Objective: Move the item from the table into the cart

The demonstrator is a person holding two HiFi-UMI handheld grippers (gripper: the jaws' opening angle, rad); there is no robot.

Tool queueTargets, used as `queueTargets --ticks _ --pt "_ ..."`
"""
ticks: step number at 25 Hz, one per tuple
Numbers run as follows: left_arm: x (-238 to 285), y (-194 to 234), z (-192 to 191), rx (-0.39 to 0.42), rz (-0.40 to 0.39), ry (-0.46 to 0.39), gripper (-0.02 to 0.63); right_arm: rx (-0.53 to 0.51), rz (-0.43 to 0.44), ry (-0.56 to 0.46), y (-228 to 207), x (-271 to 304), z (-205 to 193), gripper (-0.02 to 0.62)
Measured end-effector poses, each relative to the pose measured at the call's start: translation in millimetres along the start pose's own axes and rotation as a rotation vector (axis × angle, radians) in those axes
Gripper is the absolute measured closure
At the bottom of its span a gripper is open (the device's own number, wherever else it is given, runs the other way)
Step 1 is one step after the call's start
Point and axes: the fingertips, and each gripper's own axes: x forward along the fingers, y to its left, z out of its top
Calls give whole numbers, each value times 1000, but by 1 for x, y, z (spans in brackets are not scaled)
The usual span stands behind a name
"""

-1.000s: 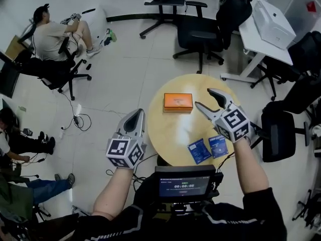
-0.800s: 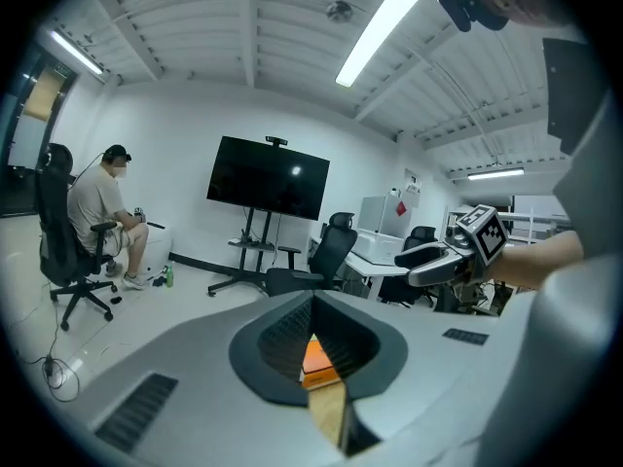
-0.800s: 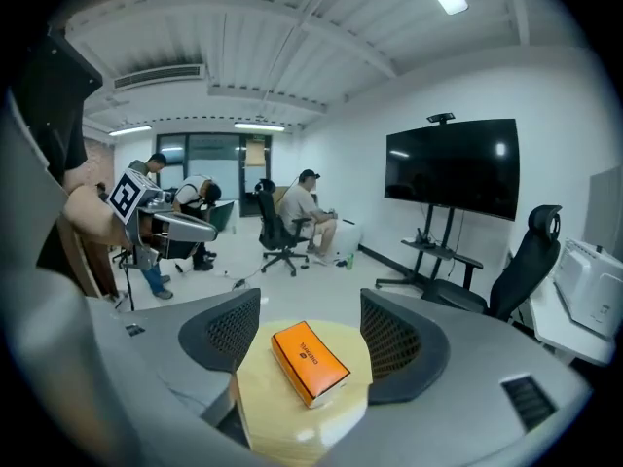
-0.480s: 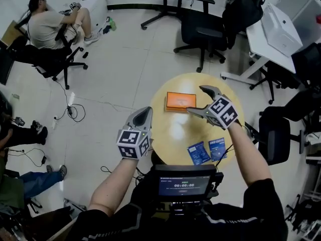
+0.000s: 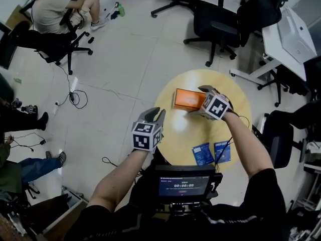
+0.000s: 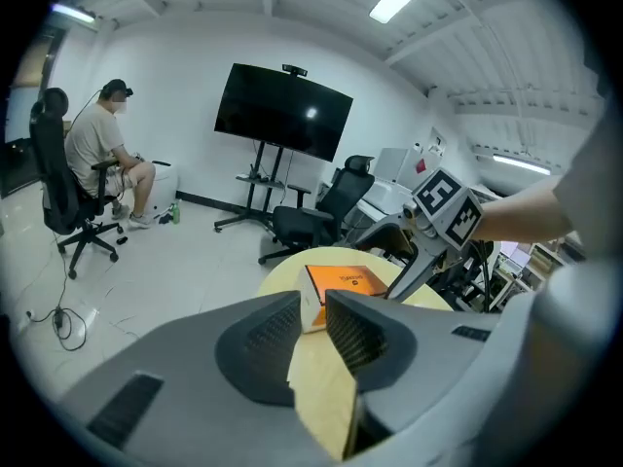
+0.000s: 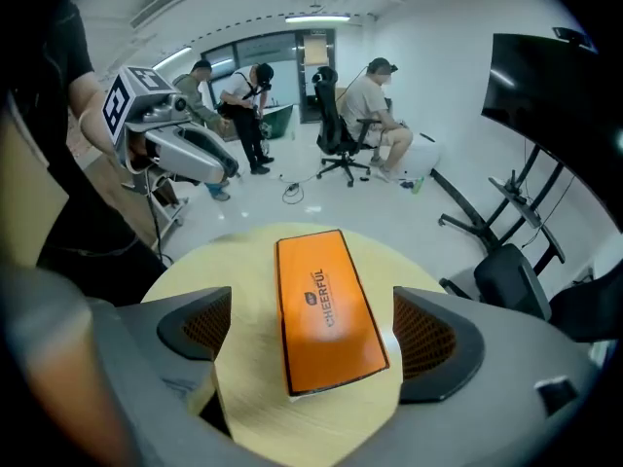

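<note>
An orange box [image 5: 186, 99] printed CHEERFUL lies flat on the round wooden table [image 5: 180, 129]. My right gripper [image 5: 197, 102] hangs over the box's near end. Its jaws have just been opening and stand wide to either side of the orange box [image 7: 326, 305], with neither pad touching it. My left gripper [image 5: 156, 114] sits at the table's left edge, short of the box. Its jaws have just been opening to a narrow gap with nothing between them. In the left gripper view the box [image 6: 348, 282] lies beyond the left gripper [image 6: 311, 307].
Two blue packets [image 5: 202, 153] [image 5: 221, 151] lie on the table's near right part. A screen unit [image 5: 184, 182] sits at my chest. Black office chairs [image 5: 223, 24] and a white desk [image 5: 293, 39] stand beyond the table. A seated person [image 5: 52, 11] is far left.
Both grippers came down toward the table. The right one swung over the orange box and spread its jaws wide. The left one's shut jaws parted slightly.
</note>
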Motion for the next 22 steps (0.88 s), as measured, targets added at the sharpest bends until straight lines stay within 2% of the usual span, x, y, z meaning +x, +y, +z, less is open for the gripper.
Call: queueTargets --ticks 2,5,8,10,12,16,20,22 --pt "12 6 -6 2 -1 24 509 -15 9 42 -7 16 -5 84" --pt "30 9 -12 58 -27 66 460 -50 25 87 -11 34 -10 84" --pt "46 18 -12 116 -40 89 448 -84 69 96 -7 51 -10 84" --pt "56 23 -12 133 -50 104 431 -120 71 140 -11 61 -18 84" --pt "67 26 -16 129 -59 119 402 -169 57 215 -19 71 -32 84" --pt "85 30 -23 132 -70 140 397 -270 56 347 -34 87 -48 84" --pt "94 38 -36 115 -73 154 397 -344 118 400 -30 116 -54 84" --pt "96 43 -40 104 -74 159 396 -377 120 434 -32 123 -59 77"
